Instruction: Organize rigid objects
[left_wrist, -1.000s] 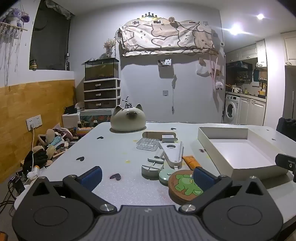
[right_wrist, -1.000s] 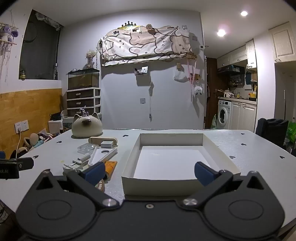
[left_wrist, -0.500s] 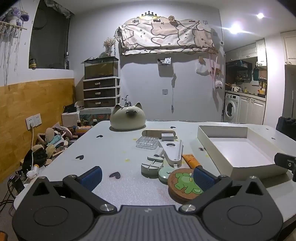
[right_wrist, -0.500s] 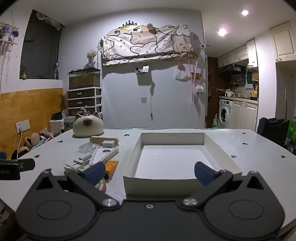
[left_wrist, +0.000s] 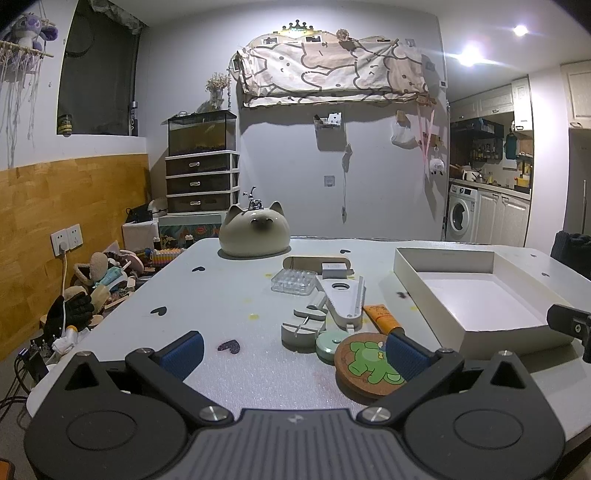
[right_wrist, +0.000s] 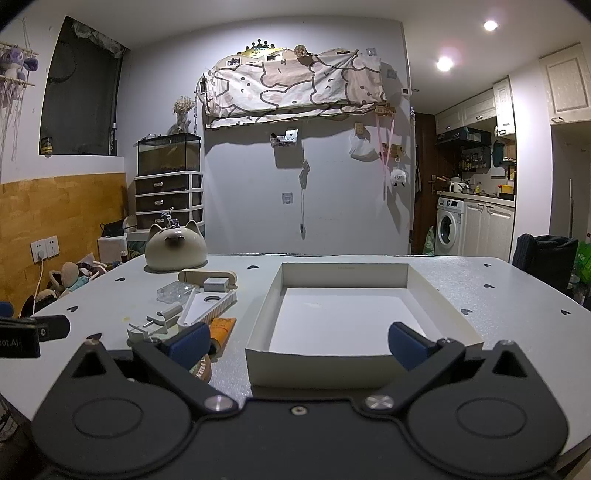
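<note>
Hovering low at the table's (left_wrist: 229, 295) near edge, the left gripper (left_wrist: 291, 350) has its fingers spread wide with nothing between them, one pad covering part of the frog coaster (left_wrist: 364, 363). The right gripper (right_wrist: 299, 341) is spread and empty too, fronting the white tray (right_wrist: 266, 314) toward the right side. Its left finger hides most of that coaster, and the orange tube (right_wrist: 221, 326) and pale tools (right_wrist: 207, 310) overlap in a hard-to-read cluster just left of the tray.

Matt surfaces, with a few glossy spots

The table (left_wrist: 229, 295) looks finely speckled and matt; the box (right_wrist: 343, 273) matt white card, the coaster (left_wrist: 364, 363) grainy cork, the cat jar (left_wrist: 254, 236) smooth glazed ceramic, the case (left_wrist: 294, 281) clear glossy plastic.
</note>
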